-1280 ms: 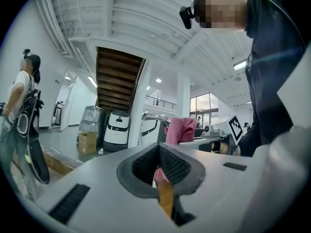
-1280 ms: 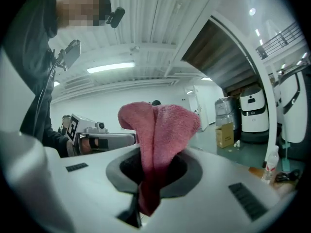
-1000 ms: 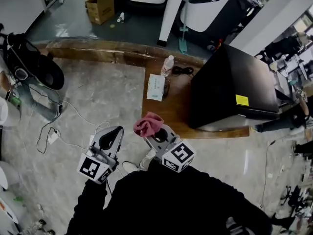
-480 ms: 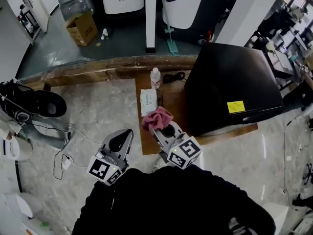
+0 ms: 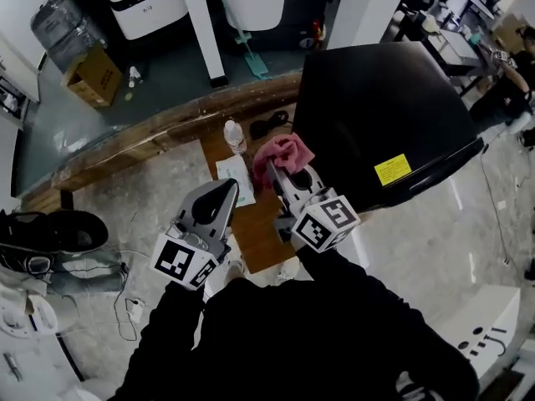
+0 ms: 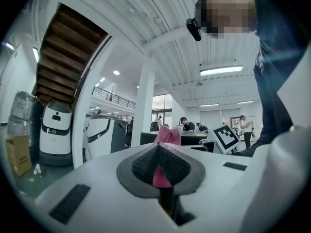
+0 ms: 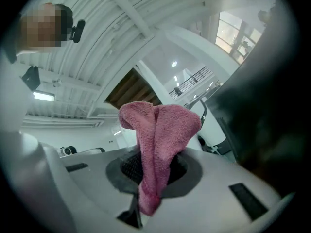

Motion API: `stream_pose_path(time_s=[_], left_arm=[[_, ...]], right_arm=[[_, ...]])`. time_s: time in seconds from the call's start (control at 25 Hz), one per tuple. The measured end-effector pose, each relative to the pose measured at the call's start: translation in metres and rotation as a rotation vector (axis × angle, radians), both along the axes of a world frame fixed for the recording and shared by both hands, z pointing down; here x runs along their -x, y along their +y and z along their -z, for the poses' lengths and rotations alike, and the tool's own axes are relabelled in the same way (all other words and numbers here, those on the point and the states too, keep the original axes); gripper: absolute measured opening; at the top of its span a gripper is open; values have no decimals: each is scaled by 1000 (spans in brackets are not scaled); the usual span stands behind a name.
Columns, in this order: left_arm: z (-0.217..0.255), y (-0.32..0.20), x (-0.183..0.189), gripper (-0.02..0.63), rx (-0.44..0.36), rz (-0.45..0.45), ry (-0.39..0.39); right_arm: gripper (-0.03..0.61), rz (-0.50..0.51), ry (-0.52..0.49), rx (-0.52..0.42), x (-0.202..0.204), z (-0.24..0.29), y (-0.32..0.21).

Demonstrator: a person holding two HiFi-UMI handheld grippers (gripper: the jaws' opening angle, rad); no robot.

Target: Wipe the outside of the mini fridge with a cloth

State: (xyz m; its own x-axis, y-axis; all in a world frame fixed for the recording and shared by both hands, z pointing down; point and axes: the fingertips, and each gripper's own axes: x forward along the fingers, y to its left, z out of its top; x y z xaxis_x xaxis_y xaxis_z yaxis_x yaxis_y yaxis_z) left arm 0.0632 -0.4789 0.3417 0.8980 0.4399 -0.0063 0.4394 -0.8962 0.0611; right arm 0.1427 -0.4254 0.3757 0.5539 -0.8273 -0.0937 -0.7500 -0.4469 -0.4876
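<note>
The black mini fridge [image 5: 376, 107] stands at the upper right of the head view, with a yellow sticker [image 5: 391, 170] on its top. My right gripper [image 5: 272, 170] is shut on a pink cloth [image 5: 284, 152], which bunches up above the jaws right beside the fridge's left side; I cannot tell if it touches. In the right gripper view the cloth [image 7: 158, 135] fills the middle above the right gripper [image 7: 153, 161], and the dark fridge [image 7: 265, 106] looms at the right. My left gripper [image 5: 229, 190] is shut and empty, to the left of the cloth [image 6: 168, 134].
A low wooden board [image 5: 251, 228] under the grippers carries a water bottle [image 5: 235, 137], a white packet [image 5: 235, 174] and a black cable [image 5: 269, 125]. A cardboard box [image 5: 96, 75], white machines [image 5: 146, 2] and a pillar [image 5: 205, 23] stand behind. Dark gear [image 5: 50, 232] lies at the left.
Both grippers have moved forward and right toward the fridge. The pink cloth, still held, has come from the board's front edge to beside the fridge's left side.
</note>
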Motion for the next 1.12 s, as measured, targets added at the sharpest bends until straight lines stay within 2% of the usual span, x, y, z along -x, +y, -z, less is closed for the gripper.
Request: stream_pose_path(time_s=[0.16, 0.32, 0.64, 0.76, 0.88, 1.0, 1.12], left_arm=[[-1, -4, -49, 6, 15, -126, 15], [-8, -3, -80, 6, 26, -255, 21], [-19, -8, -143, 6, 53, -434, 1], [-27, -6, -153, 6, 60, -471, -15], [-37, 0, -160, 6, 50, -503, -28], [-49, 7, -170, 6, 29, -516, -42], [-63, 16, -180, 6, 17, -531, -60]], right_arm=[[55, -190, -72, -50, -53, -7, 13], [55, -361, -150, -129, -96, -14, 32], [55, -587, -305, -321, -160, -29, 41], [55, -640, -375, -426, -172, -43, 54], [60, -643, -428, -516, -176, -55, 63], [61, -647, -496, -572, -177, -73, 64], [61, -656, -530, -588, -178, -92, 66]])
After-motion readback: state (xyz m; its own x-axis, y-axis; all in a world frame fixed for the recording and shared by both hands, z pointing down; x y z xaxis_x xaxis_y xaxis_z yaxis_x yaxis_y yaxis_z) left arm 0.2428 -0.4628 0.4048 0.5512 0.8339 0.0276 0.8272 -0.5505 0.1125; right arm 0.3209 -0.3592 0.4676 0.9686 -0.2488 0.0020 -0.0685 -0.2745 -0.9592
